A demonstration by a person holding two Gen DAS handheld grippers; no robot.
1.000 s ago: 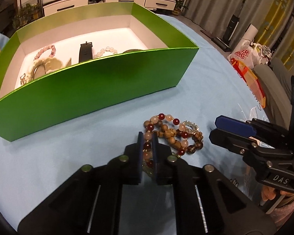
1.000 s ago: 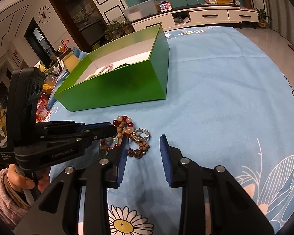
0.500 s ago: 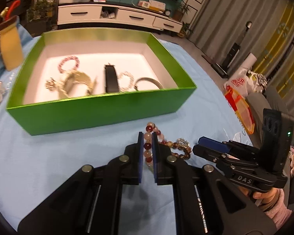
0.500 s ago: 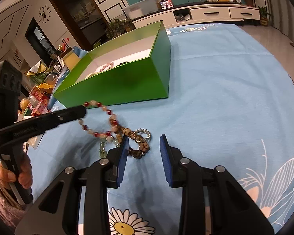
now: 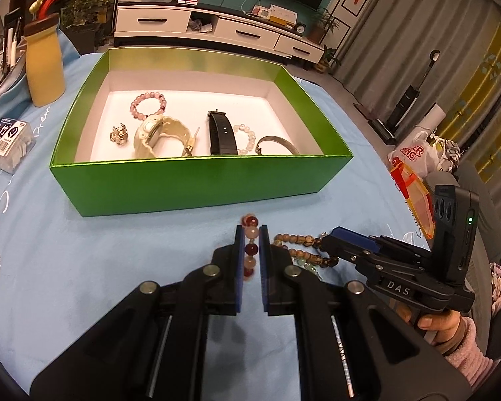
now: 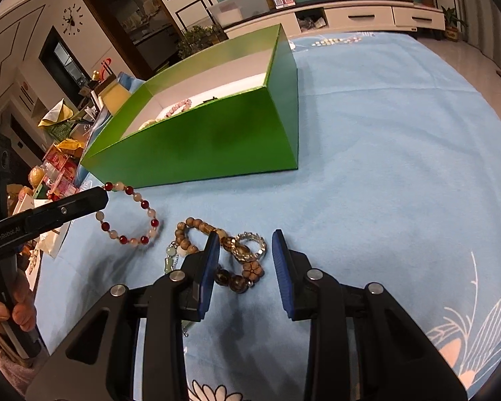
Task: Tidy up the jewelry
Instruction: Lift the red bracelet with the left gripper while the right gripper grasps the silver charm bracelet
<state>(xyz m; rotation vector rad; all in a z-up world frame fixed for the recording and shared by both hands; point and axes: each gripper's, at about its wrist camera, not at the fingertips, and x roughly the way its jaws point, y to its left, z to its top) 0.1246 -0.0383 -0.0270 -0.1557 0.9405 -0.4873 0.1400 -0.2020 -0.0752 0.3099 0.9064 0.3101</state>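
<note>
Left tongs pinch the red-and-pink bead bracelet, loop dangling tableward.

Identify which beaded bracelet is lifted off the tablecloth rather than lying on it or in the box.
The red-and-pale bead bracelet, pinched in the left gripper and dangling; the brown wooden bead bracelet lies on the cloth.

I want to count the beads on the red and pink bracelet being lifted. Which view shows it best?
The right wrist view: the red and pink bracelet hangs as an open loop from the left gripper. In the left wrist view only a few beads show between the fingers.
</note>
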